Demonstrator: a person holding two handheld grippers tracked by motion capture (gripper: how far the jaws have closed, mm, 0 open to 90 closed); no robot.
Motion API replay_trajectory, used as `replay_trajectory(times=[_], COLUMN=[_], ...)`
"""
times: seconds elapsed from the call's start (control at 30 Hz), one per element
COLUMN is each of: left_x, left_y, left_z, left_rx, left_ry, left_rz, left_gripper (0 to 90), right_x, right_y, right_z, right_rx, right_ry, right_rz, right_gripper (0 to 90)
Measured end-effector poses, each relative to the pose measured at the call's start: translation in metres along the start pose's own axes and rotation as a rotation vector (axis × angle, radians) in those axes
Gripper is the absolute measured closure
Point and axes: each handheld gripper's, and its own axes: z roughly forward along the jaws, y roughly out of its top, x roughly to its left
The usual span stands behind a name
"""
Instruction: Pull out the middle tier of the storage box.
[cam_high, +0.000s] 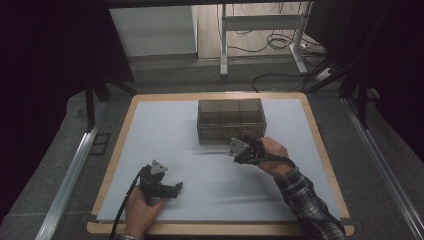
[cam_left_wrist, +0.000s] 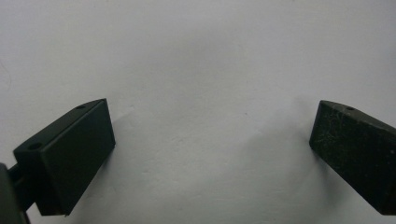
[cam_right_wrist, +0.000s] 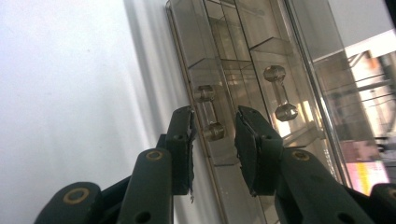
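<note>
Right gripper: jaws part open, straddling the lower drawer handle of the clear drawer box; pads not yet pressing on the bar, nothing held. A second handle sits just beyond the far jaw. To do it well, I judge: centre the bar between the pads, close fully, then pull straight out along the drawer's line, no twisting. Left gripper: jaws wide, empty, over the white mat, well apart from the box; could brace the box if it slides.

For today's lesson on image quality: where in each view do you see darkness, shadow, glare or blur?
High view: dark surroundings, lit white mat, soft overall. Left gripper view: soft shadows beside the left hand-held gripper on the mat. Right gripper view: bright reflections on the clear drawer box, near jaws slightly blurred.
</note>
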Motion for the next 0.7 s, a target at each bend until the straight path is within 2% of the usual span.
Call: replay_trajectory(times=[0.07,0.13,0.2,0.27,0.37,0.47,0.53,0.7], left_x=[0.0,0.0,0.0,0.0,0.0,0.0,0.0,0.0], left_y=[0.0,0.0,0.0,0.0,0.0,0.0,0.0,0.0], left_z=[0.0,0.0,0.0,0.0,0.0,0.0,0.0,0.0], left_rx=[0.001,0.001,0.001,0.001,0.001,0.001,0.001,0.001], left_ry=[0.0,0.0,0.0,0.0,0.0,0.0,0.0,-0.001], left_rz=[0.001,0.001,0.001,0.001,0.001,0.001,-0.002,-0.002], left_gripper=[0.0,0.0,0.0,0.0,0.0,0.0,0.0,0.0], right_x=[-0.005,-0.007,-0.011,-0.013,-0.02,-0.023,-0.029,-0.039], right_y=[-0.001,-0.002,-0.003,-0.003,-0.004,-0.005,-0.006,-0.009], right_z=[-0.001,-0.001,-0.002,-0.002,-0.003,-0.003,-0.003,-0.004], right_rx=[-0.01,-0.01,-0.022,-0.023,-0.028,-0.027,-0.027,-0.04], right_ry=[0.035,0.044,0.079,0.092,0.134,0.15,0.187,0.226], right_rz=[0.032,0.037,0.067,0.072,0.109,0.118,0.125,0.157], right_gripper=[66.3,66.3,65.6,65.3,64.5,64.1,63.1,62.5])
